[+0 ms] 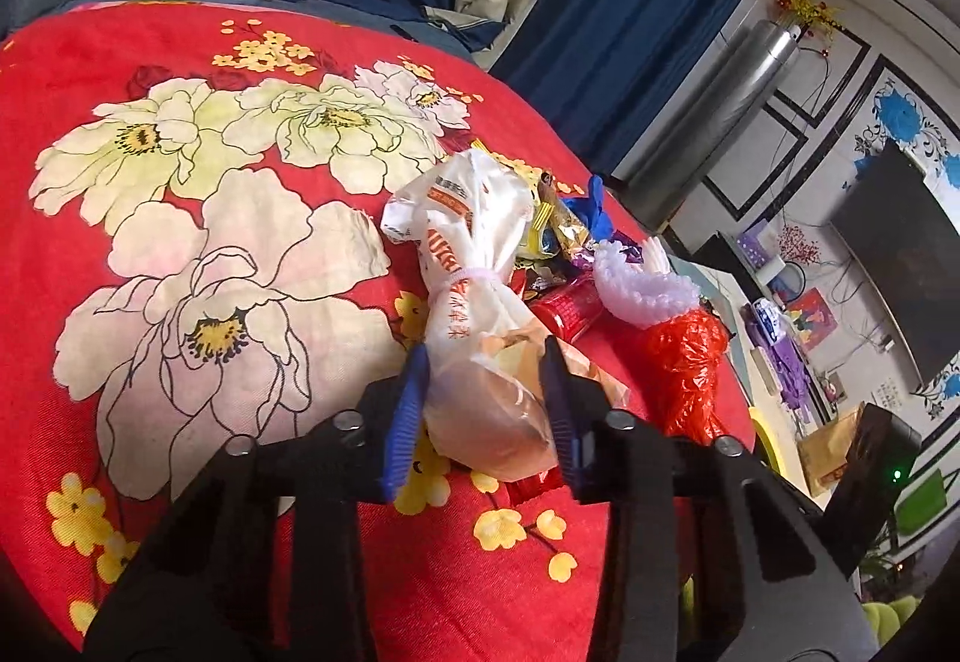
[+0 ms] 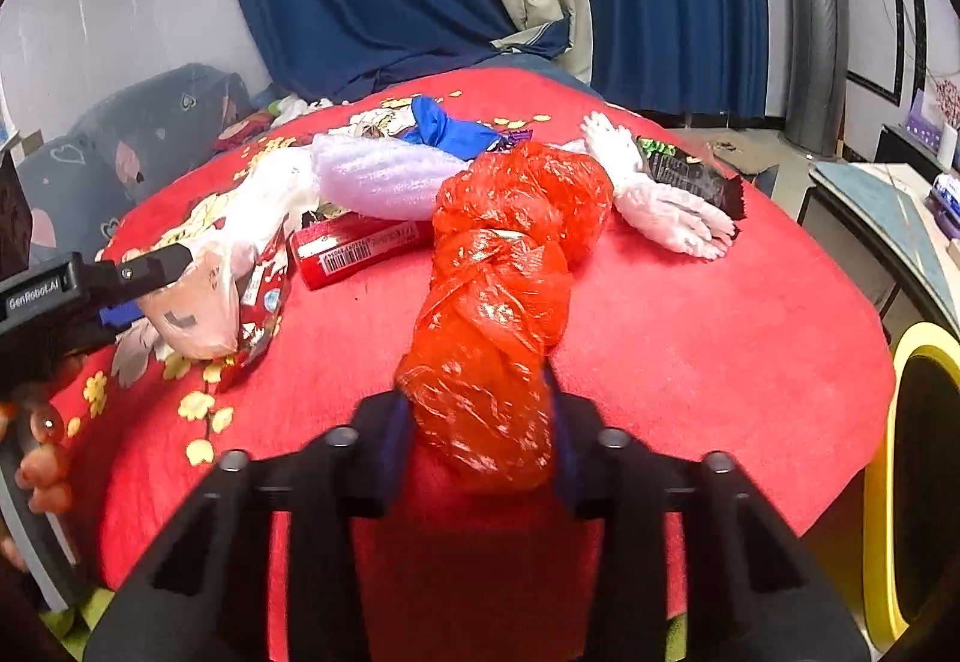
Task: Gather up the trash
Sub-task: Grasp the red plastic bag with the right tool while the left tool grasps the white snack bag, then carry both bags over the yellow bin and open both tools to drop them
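1. Clearly, the collecting is only at its beginning: the trash lies in one pile on the red flowered bedcover (image 1: 252,62), and no piece has reached a bin in these views.
2. The left gripper (image 1: 489,404) has its jaws closed on the near end of the white knotted bag (image 1: 474,266); the blue pads press the plastic from both sides. The bag rests on the cover, so I judge it is grasped but not lifted.
3. The right gripper (image 2: 480,422) is clenched on the near end of the red plastic bag (image 2: 510,254), which is twisted and stretches away from the jaws toward the pile. It also lies on the cover.
4. In the right wrist view, the left gripper (image 2: 135,296) appears at the left edge with the white bag, so the two tools work side by side.
5. What is left on the bed: a red tube with a barcode (image 2: 360,248), a bubble-wrap sheet (image 2: 378,170), a blue piece (image 2: 444,125), a white glove (image 2: 660,200), a dark wrapper (image 2: 690,173) and some shiny candy wrappers (image 1: 558,236).
6. A yellow-rimmed container (image 2: 882,452) stands just beside the bed at the right; it may be the bin, but I cannot tell this surely.
7. My judgement: two items are in hand, and most of the task remains.
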Available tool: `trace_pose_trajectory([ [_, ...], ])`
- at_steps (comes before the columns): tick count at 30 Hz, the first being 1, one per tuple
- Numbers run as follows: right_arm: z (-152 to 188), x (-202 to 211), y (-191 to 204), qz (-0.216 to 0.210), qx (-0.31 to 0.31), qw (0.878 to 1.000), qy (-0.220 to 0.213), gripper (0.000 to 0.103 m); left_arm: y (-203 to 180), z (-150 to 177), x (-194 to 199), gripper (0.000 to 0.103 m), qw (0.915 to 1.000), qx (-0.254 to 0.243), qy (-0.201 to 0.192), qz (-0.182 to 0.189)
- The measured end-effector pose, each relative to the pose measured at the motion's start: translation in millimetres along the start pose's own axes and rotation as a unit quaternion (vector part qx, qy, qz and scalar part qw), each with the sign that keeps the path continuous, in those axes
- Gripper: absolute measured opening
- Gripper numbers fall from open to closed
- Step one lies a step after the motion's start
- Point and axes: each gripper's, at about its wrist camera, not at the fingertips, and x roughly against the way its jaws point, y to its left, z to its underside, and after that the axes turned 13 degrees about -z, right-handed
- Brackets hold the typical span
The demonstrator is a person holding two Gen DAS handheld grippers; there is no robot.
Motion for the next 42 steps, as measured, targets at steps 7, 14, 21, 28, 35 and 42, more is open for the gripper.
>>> trace_pose_trajectory([
  [7, 1.7, 21.5, -0.1, 0.006, 0.008, 1.0, -0.029, 0.02, 3.0, -3.7, 21.1, 0.018, 0.9993, 0.004, -0.038, 0.004],
  [14, -1.3, 44.2, -2.3, 0.002, 0.012, 0.999, -0.049, 0.02, -10.4, -7.5, 52.3, 0.017, 0.9954, -0.029, -0.09, 0.009],
  [21, -5.5, 69.3, 1.1, -0.001, 0.019, 0.998, -0.066, 0.02, -37.8, -5.6, 69.0, 0.017, 0.9902, -0.073, -0.117, 0.022],
  [28, -11.2, 97.5, -0.9, 0.003, 0.033, 0.996, -0.084, 0.02, -67.0, -0.7, 75.5, 0.017, 0.9852, -0.109, -0.125, 0.043],
  [35, -11.6, 124.8, -10.6, 0.011, 0.035, 0.995, -0.098, 0.02, -98.4, 10.0, 71.0, 0.017, 0.981, -0.143, -0.115, 0.063],
  [42, -5.5, 145.6, -28.5, 0.033, 0.025, 0.994, -0.102, 0.02, -134.7, 21.2, 64.2, 0.017, 0.9727, -0.183, -0.113, 0.087],
])
